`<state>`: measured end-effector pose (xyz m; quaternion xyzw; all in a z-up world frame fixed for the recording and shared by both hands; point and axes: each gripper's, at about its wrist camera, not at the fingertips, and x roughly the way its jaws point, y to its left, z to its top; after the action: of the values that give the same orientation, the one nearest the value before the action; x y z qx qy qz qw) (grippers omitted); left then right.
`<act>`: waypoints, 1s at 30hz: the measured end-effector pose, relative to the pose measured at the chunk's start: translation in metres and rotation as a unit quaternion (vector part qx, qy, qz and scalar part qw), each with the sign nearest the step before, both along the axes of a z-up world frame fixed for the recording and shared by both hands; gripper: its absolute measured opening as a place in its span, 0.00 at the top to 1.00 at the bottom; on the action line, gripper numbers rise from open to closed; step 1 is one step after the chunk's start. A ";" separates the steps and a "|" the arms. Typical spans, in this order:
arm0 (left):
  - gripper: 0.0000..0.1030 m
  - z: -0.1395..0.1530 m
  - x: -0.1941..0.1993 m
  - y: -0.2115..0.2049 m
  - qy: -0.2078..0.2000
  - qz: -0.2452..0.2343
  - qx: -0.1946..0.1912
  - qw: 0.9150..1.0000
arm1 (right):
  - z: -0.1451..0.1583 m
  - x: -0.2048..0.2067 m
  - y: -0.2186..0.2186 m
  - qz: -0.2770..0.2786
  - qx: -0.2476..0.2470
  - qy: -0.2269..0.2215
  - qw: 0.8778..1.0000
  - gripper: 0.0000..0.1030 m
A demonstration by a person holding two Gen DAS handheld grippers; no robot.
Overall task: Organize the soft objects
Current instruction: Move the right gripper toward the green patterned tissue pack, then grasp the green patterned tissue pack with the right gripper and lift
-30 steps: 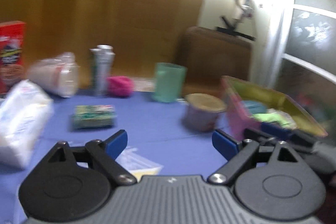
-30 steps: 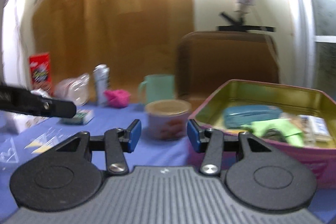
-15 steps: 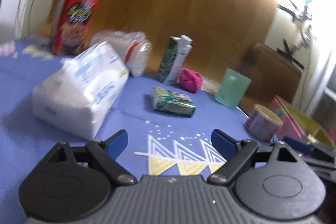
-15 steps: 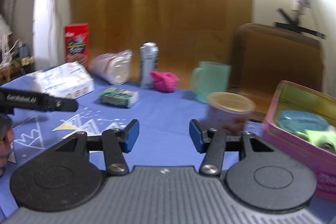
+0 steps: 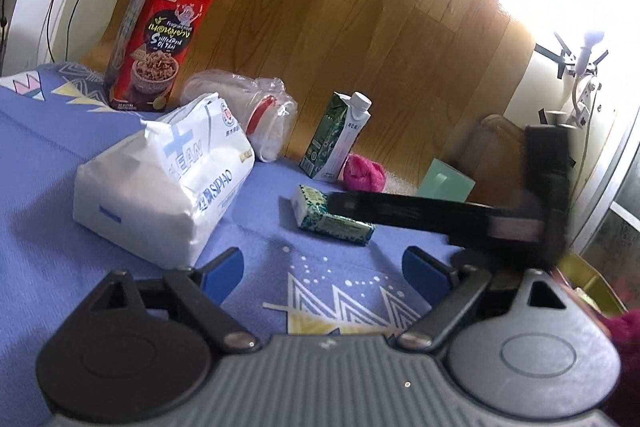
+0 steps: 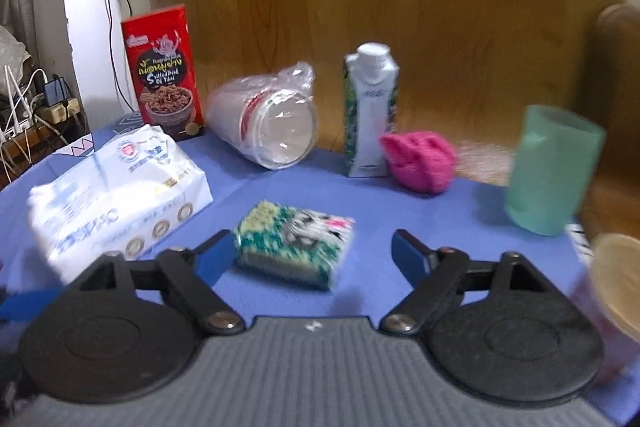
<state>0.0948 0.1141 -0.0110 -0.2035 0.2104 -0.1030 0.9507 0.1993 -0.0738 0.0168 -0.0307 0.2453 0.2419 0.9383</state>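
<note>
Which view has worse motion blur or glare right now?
Right wrist: motion blur on the green patterned pack, mint cup and white tissue pack. Left wrist: mostly sharp, but blown-out glare upper right, and the crossing right gripper smears.

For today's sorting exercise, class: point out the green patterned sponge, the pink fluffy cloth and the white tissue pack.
green patterned sponge (image 6: 294, 243), right wrist view, top face.
pink fluffy cloth (image 6: 420, 161), right wrist view, middle.
white tissue pack (image 5: 168, 179), left wrist view, front face.
</note>
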 end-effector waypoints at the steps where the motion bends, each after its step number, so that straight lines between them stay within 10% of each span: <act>1: 0.14 -0.001 0.001 0.001 0.002 -0.001 -0.002 1.000 | -0.003 0.006 0.006 0.003 -0.004 0.005 1.000 0.08; 5: 0.14 -0.002 0.002 0.001 0.007 -0.006 -0.006 1.000 | -0.019 0.025 0.030 0.021 -0.056 0.046 0.997 0.14; 8: 0.14 -0.002 0.004 0.000 0.011 -0.010 -0.006 1.000 | -0.017 0.024 0.028 0.022 -0.046 0.041 0.998 0.47; 30: 0.12 -0.006 0.010 0.004 0.037 -0.009 -0.018 0.999 | -0.023 -0.052 -0.038 0.011 -0.039 0.027 0.999 0.55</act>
<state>0.1050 0.1177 -0.0175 -0.2222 0.2453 -0.1079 0.9375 0.1477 -0.1114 -0.0064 -0.0634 0.2795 0.2434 0.9266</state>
